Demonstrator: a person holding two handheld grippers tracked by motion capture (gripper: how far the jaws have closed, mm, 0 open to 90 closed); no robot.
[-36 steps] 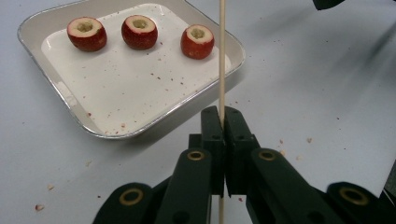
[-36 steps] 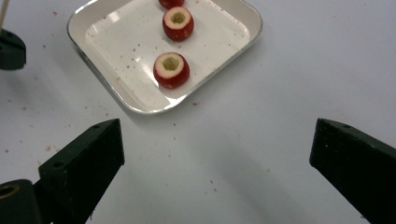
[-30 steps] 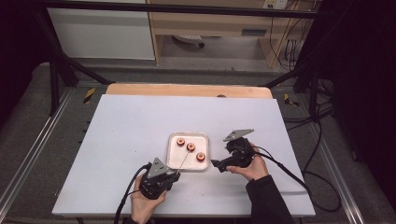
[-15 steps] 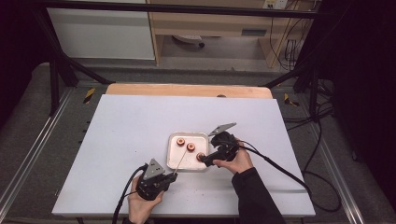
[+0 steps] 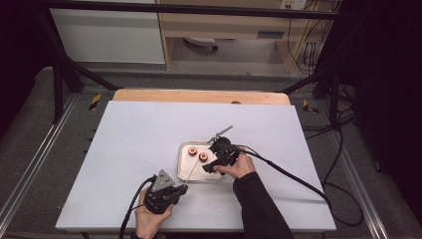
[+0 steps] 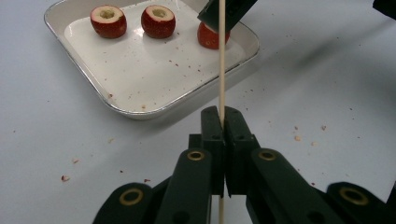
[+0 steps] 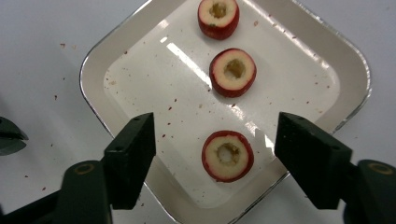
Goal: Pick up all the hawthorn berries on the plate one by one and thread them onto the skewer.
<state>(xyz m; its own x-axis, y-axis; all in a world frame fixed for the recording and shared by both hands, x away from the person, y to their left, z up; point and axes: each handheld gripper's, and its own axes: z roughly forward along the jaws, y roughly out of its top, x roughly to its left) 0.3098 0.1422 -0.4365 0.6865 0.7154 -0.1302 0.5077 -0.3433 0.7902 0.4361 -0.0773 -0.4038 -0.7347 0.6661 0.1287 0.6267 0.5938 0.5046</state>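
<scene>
A shallow white metal tray (image 7: 93, 70) holds three red cored fruit rings. My right gripper (image 7: 215, 136) hangs open just above the tray, its jaws standing wide on either side of the nearest ring (image 7: 227, 155); the other two rings (image 7: 232, 72) (image 7: 218, 17) lie farther along. In the high view this gripper (image 5: 211, 166) is over the tray's right part (image 5: 185, 175). My left gripper (image 6: 223, 122) is shut on a thin wooden skewer (image 6: 222, 70) that points toward the tray (image 6: 140, 109). From this side the right gripper's jaw partly hides the third ring (image 6: 208, 38).
The tray sits on a white table (image 5: 139, 134) strewn with small red crumbs around it. A wooden strip (image 5: 199, 96) runs along the far edge. Cables trail from both grippers, the right one (image 5: 293, 179) toward the table's right edge.
My right gripper has moved left from beside the tray to over its right part, above the nearest ring. The left gripper, still shut on the skewer, has shifted slightly left and nearer.
</scene>
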